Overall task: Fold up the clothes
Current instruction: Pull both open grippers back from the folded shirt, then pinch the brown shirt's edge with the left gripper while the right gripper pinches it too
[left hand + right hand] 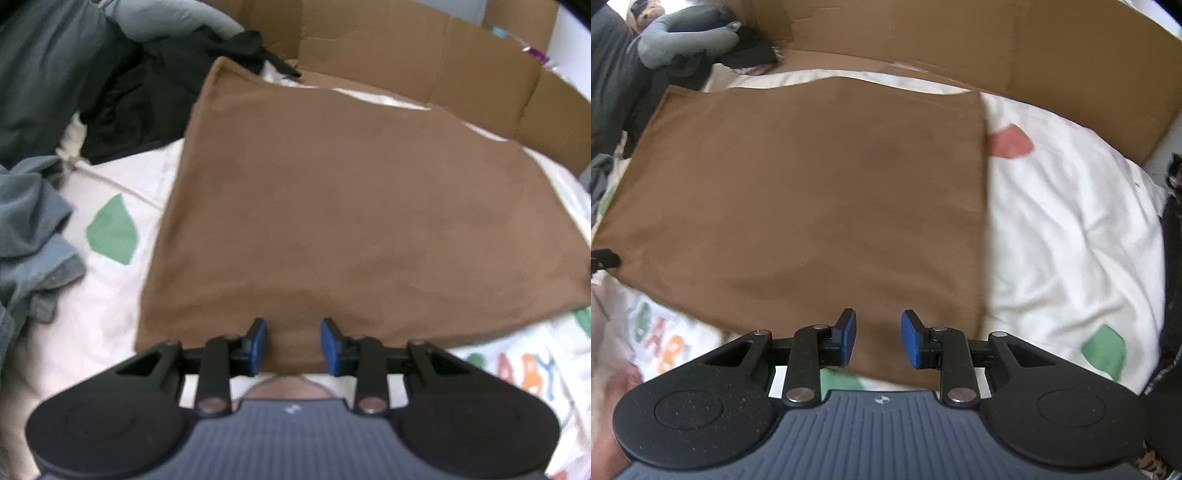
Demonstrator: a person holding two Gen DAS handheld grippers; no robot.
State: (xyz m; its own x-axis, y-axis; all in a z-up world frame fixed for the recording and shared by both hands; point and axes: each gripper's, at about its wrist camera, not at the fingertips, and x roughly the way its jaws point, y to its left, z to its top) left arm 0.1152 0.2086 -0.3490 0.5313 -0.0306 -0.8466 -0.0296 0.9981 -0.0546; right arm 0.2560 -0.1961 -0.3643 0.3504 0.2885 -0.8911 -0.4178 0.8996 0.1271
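The left gripper [294,345] stands with its blue pads [258,341] spread apart, nothing pinched between them; the near hem of the brown garment [351,221] lies in the gap between the pads, under them rather than gripped. It points forward and slightly down over that near edge, level from side to side. The right gripper [878,338] is released as well, its blue pads [911,339] parted over the near edge of the same brown garment [812,192], close to the cloth's right-hand corner, and it too is pitched forward over the fabric.

The brown garment is spread flat as a broad rectangle on a white sheet [1063,206] printed with coloured shapes and letters. From the left wrist view, the cloth runs away toward a cardboard wall [424,51] at the far side, its far left corner slightly raised. In the right wrist view, its right edge is straight, with bare sheet beside it carrying a red patch [1010,142] and a green patch [1104,350].

Left of the garment, a heap of grey-blue clothes [33,236] lies on the sheet, and farther back a pile of dark clothes [140,96] rests near the cardboard. A small dark part shows at the left edge of the right wrist view, touching the garment's left corner; what it is cannot be told.
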